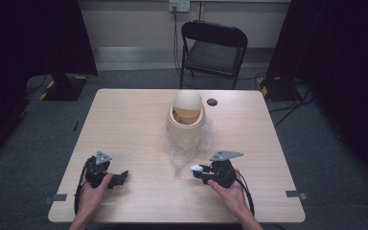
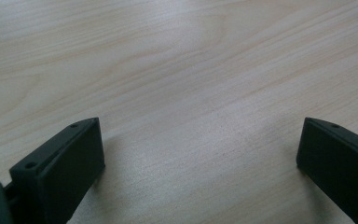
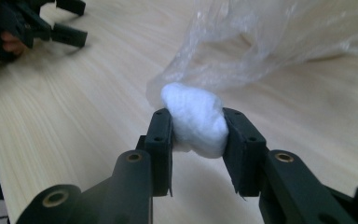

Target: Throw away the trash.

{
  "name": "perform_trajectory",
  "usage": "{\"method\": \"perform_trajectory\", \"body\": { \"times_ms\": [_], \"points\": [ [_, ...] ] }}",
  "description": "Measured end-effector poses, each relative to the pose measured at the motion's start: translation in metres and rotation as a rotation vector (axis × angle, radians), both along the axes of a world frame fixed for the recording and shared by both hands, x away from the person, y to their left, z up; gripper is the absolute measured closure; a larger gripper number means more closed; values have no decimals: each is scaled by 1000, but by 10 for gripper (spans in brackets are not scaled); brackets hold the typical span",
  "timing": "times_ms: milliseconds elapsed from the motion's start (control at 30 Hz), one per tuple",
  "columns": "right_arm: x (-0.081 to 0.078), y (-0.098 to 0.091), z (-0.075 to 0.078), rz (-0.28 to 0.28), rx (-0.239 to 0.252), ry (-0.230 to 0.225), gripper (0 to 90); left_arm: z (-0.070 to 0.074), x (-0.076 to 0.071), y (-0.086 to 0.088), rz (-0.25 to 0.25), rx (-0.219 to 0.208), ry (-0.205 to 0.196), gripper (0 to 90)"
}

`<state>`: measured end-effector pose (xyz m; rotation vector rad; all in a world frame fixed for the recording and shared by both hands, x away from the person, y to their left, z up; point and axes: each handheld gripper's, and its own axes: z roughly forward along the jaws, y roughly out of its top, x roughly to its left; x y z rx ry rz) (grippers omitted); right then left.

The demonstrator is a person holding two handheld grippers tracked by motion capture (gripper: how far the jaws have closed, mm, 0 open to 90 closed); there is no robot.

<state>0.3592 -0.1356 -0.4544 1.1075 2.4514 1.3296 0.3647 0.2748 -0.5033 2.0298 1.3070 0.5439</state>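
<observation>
Looking from above, you pinch the white wad in your right gripper near the bag below the bin, while the left gripper view shows jaws spread idle over table, and the right gripper view shows pads squeezing it clear.

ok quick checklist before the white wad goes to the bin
1. Grip: right gripper pinches the white wad from both sides: ok.
2. Wad off the table: cannot tell.
3. Wad free of the clear plastic bag: the bag lies close behind it, contact cannot be told.
4. Bin upright, with its dome lid tipped and an opening showing: ok.
5. Left gripper open, holding nothing, off to the side of the route: ok.
</observation>
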Motion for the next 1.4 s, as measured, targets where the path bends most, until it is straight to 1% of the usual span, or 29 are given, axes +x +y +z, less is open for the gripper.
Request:
{"method": "perform_trajectory", "body": {
  "times_ms": [167,200,300,367,433,567,733,867,967,1067,1167,1267,1400],
  "points": [
    [9,3,11,-4,13,-21,657,0,0,0,0,0,-1,2],
    [11,5,14,-7,14,-20,657,0,0,0,0,0,0,2],
    [13,11,17,9,18,-23,656,0,0,0,0,-1,-1,2],
    [13,15,19,19,11,-26,656,0,0,0,0,-1,-1,2],
    [16,17,23,19,14,-31,657,0,0,0,0,-1,0,2],
    [25,19,34,11,27,-53,658,0,0,0,0,-1,0,2],
    [37,23,48,2,26,-82,659,0,0,0,0,0,-1,2],
    [47,29,57,-2,33,-90,660,0,0,0,0,-1,-1,2],
    [55,32,64,-4,34,-105,661,0,0,0,0,-1,-1,2],
    [64,33,70,-19,32,-109,661,0,0,0,0,0,-1,2],
    [72,34,73,-24,13,-116,661,0,0,0,0,-1,-1,2],
    [78,34,78,-29,15,-120,661,0,0,0,0,0,0,2],
    [87,34,84,-41,32,-126,661,0,0,0,0,-1,-1,2]
  ]
}}
